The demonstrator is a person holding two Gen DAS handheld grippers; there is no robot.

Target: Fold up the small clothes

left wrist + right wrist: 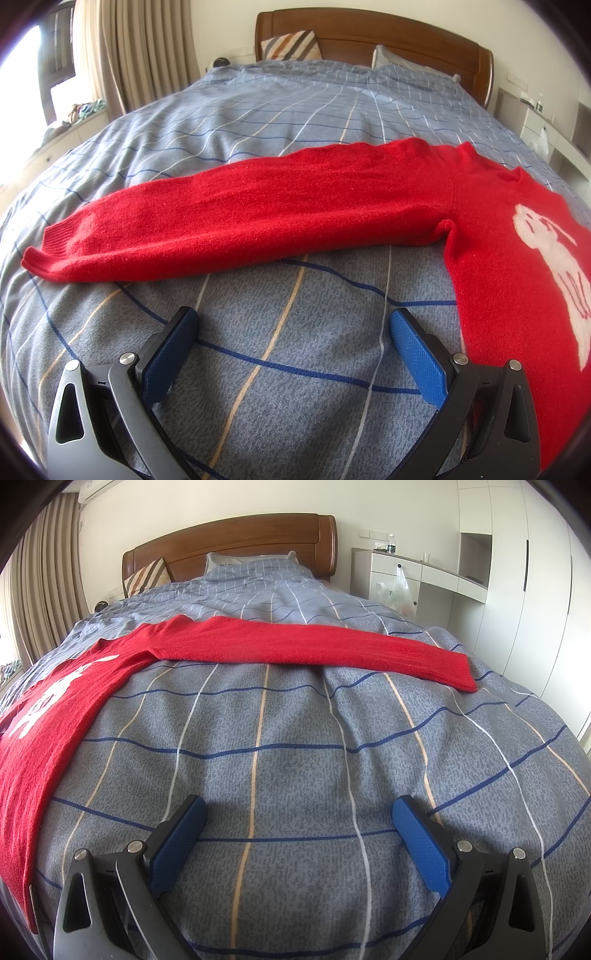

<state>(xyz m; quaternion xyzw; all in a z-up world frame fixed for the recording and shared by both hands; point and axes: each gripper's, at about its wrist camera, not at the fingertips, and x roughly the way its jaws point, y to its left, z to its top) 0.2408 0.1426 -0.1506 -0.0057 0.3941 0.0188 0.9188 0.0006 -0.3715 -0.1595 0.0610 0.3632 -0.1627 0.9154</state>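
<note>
A red knit sweater (509, 266) with a white figure on its chest lies flat on the bed. In the left wrist view its left sleeve (229, 218) stretches out to the left, cuff (40, 254) at the far end. My left gripper (293, 321) is open just short of that sleeve, over bare bedspread, holding nothing. In the right wrist view the sweater body (55, 716) lies at the left and the other sleeve (314, 646) runs right to its cuff (461, 674). My right gripper (299, 808) is open, well short of the sleeve, empty.
The bed carries a grey-blue checked bedspread (295, 746), with pillows (291, 44) and a wooden headboard (236, 542) at the far end. Curtains (122, 48) and a window sill stand left of the bed. A white desk with a plastic bag (399, 590) and wardrobe stand right.
</note>
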